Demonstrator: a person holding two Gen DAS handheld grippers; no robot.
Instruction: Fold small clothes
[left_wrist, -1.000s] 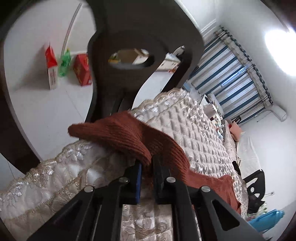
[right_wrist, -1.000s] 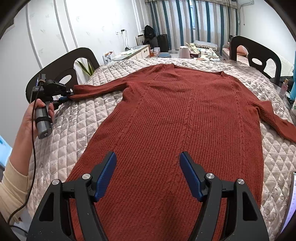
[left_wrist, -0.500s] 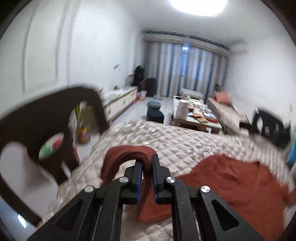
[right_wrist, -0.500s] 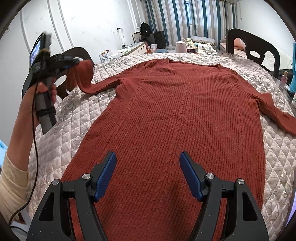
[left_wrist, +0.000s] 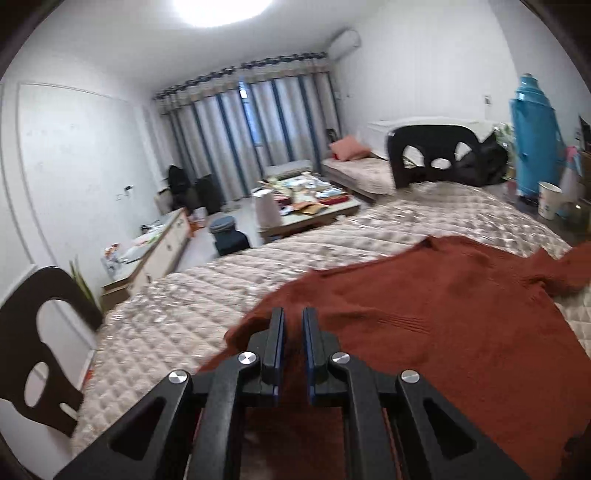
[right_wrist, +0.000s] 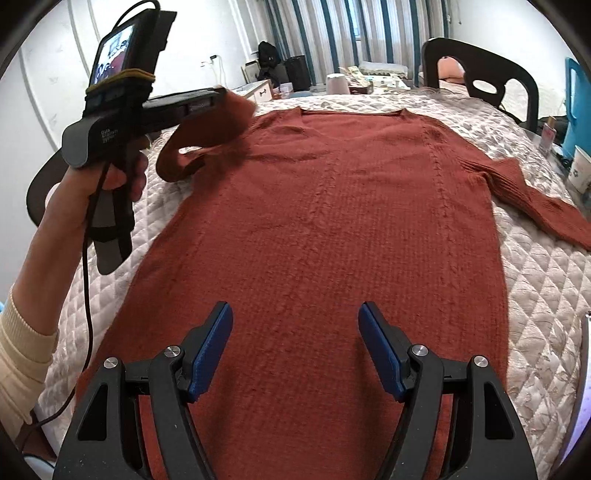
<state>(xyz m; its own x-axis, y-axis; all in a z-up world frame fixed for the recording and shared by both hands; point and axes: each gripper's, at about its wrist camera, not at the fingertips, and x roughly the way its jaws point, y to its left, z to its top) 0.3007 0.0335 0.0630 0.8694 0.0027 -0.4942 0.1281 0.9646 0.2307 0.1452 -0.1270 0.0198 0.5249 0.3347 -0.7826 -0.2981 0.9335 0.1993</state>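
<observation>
A rust-red knit sweater (right_wrist: 332, 221) lies flat, neck far, on the quilted table cover (right_wrist: 535, 280). A person's hand holds my left gripper (right_wrist: 225, 96) at the upper left, shut on the cuff of the sweater's left sleeve (right_wrist: 177, 162). The sleeve is lifted and curls back over the shoulder. In the left wrist view the left gripper (left_wrist: 293, 325) has its jaws almost together, with red knit between and below them, above the sweater body (left_wrist: 443, 314). My right gripper (right_wrist: 295, 314) hangs open over the sweater's lower part, gripping nothing. The right sleeve (right_wrist: 535, 203) lies stretched out.
Dark chairs stand at the far right (right_wrist: 480, 77) and at the table's left edge (left_wrist: 33, 350). A paper cup (right_wrist: 581, 171) and a blue flask (left_wrist: 535, 140) sit at the right edge. A cluttered low table (left_wrist: 306, 206) lies beyond.
The left gripper has lifted the sleeve cuff off the table's left edge, rolled upright and carried it inward over the sweater's shoulder. The right gripper has stayed open and shifted only slightly.
</observation>
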